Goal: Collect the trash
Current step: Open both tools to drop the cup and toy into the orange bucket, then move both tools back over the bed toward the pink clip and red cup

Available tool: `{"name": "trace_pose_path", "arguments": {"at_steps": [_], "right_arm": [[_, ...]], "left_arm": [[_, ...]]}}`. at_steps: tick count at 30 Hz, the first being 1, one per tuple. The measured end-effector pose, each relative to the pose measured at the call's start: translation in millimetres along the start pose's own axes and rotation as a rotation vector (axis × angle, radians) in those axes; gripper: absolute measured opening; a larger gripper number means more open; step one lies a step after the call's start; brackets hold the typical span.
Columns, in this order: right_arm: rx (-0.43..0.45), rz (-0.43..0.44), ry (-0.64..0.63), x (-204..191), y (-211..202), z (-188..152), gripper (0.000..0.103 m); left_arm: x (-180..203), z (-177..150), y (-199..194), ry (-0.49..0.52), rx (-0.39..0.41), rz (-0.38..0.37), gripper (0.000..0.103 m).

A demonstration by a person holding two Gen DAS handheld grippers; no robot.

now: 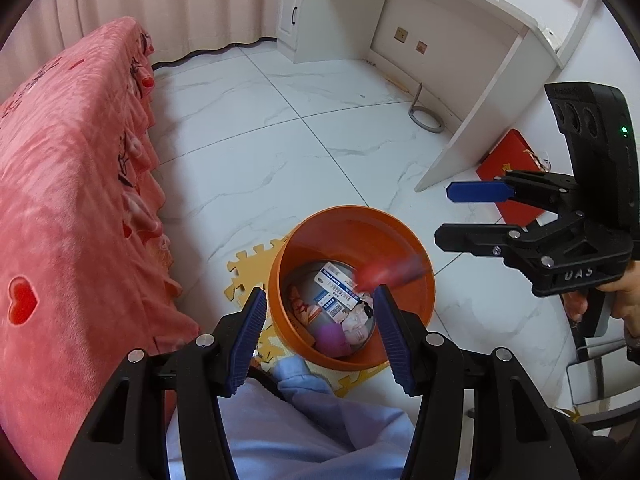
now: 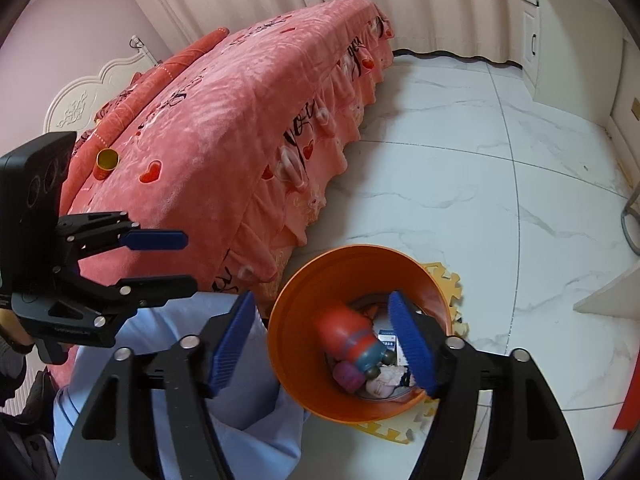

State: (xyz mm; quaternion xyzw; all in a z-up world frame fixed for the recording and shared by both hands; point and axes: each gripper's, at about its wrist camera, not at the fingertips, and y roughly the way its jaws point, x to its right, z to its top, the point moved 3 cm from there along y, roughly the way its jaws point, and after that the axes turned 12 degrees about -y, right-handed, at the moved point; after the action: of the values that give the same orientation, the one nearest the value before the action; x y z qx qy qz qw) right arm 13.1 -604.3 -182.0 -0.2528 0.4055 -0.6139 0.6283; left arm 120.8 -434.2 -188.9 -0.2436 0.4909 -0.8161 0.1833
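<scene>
An orange bin (image 1: 404,308) stands on the floor on a yellow foam mat (image 1: 244,268). It holds white medicine boxes (image 1: 336,284), a purple lump (image 1: 330,338) and pale crumpled wrappers (image 1: 354,326). A red toy figure (image 2: 352,334) is dropping into the bin, blurred in the left wrist view (image 1: 390,270). My left gripper (image 1: 320,338) is open and empty above the bin's near rim; it also shows in the right wrist view (image 2: 176,260). My right gripper (image 2: 322,344) is open and empty over the bin (image 2: 304,300); it also shows in the left wrist view (image 1: 444,212).
A bed with a pink cover (image 1: 68,184) runs along the left; a small gold cup (image 2: 107,159) lies on it. A white desk (image 1: 472,92) stands at the far right with a red folder (image 1: 516,168) beside it. My light-blue trouser leg (image 1: 304,420) is below the grippers.
</scene>
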Motion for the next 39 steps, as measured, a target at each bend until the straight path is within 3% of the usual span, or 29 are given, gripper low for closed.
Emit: {"name": "trace_pose_path", "arguments": {"at_steps": [14, 15, 16, 18, 22, 26, 28, 30, 32, 39], "right_arm": [[0.03, 0.063, -0.061, -46, -22, 12, 0.071], [0.032, 0.072, -0.072, -54, -24, 13, 0.071], [0.033, 0.079, -0.083, -60, -26, 14, 0.071], [0.035, 0.087, -0.101, -71, -28, 16, 0.071], [0.044, 0.11, -0.145, -98, -36, 22, 0.071], [0.047, 0.127, -0.201, -130, -42, 28, 0.071], [0.05, 0.137, -0.222, -145, -44, 31, 0.071], [0.057, 0.145, -0.243, -159, -46, 35, 0.079], [0.065, 0.164, -0.273, -178, -47, 39, 0.079], [0.045, 0.239, -0.389, -249, -31, 56, 0.079]], "left_arm": [[-19, -17, -42, -0.057, 0.063, 0.023, 0.058], [-21, -19, -48, -0.062, 0.071, 0.027, 0.062], [-23, -22, -53, -0.07, 0.081, 0.036, 0.073], [-28, -27, -65, -0.086, 0.11, 0.052, 0.076], [-39, -40, -89, -0.118, 0.148, 0.074, 0.076], [-53, -55, -116, -0.162, 0.197, 0.107, 0.086], [-61, -64, -128, -0.186, 0.215, 0.114, 0.086], [-71, -74, -139, -0.211, 0.229, 0.134, 0.088], [-82, -85, -152, -0.24, 0.247, 0.159, 0.09], [-129, -132, -197, -0.392, 0.311, 0.247, 0.09]]}}
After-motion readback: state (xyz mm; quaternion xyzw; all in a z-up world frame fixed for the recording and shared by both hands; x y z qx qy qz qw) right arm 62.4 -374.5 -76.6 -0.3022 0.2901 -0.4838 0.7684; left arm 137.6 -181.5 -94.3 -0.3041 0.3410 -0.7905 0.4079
